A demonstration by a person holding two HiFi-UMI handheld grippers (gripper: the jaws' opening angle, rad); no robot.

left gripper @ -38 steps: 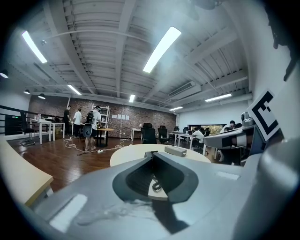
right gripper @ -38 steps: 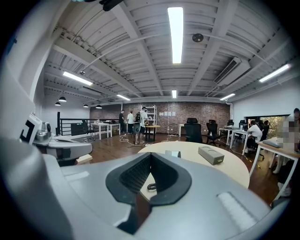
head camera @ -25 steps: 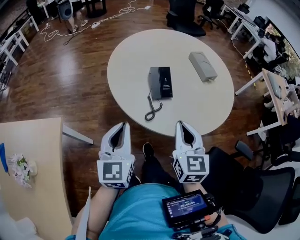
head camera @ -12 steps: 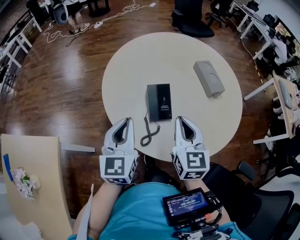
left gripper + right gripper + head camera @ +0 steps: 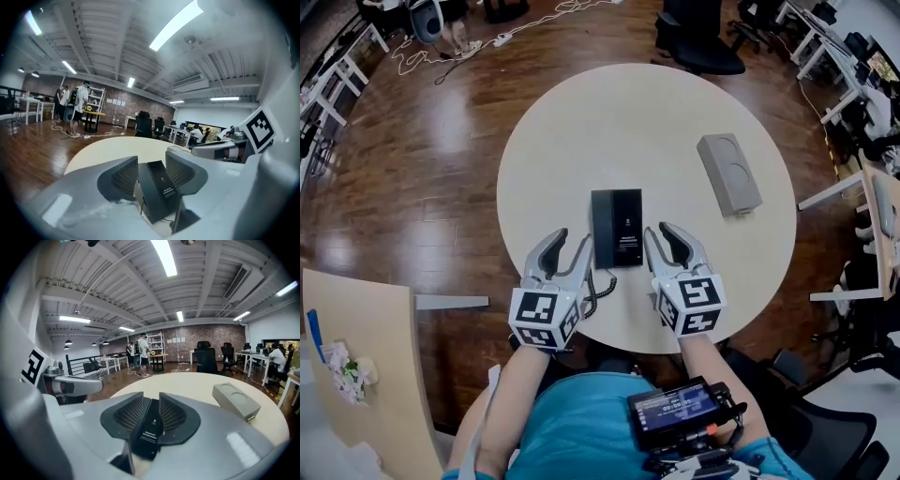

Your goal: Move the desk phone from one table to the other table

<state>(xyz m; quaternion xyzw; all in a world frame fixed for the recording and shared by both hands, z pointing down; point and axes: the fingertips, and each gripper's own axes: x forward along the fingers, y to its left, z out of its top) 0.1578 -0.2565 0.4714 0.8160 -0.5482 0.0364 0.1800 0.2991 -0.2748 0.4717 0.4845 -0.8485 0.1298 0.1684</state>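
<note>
Closest, down by the body, one small dark screen (image 5: 680, 411); just past it, two tools, one in each hand; left tool (image 5: 570, 241) with jaws apart, just been opening, nothing pinched; right tool (image 5: 660, 233) the same, jaws apart, just been opening, nothing pinched; through each gap, a peek at the desk phone (image 5: 617, 227), but no pad pressing on it.

Next, right between the two tools, that one black desk phone, flat on the near half of the round counter (image 5: 628, 122); left tool just beside its left long side, right tool just beside its right long side; one curly cord (image 5: 598, 281) trailing from the near end, close to the left tool.

Probably hard and smooth, so a bit slippery; probably not heavy; likely best to squeeze the two long sides, one tool on each, and keep it flat; handset part on the left maybe loose, so easy to tip off; cord soft and floppy, likely to drag behind or catch on the counter edge.

Farther along the same counter, one grey box (image 5: 729, 173), well apart from the phone; off to the left, one wooden counter (image 5: 366, 356), likely the place to go; two counters in all; far away, dark chairs (image 5: 698, 47) on a brown floor (image 5: 422, 159).
</note>
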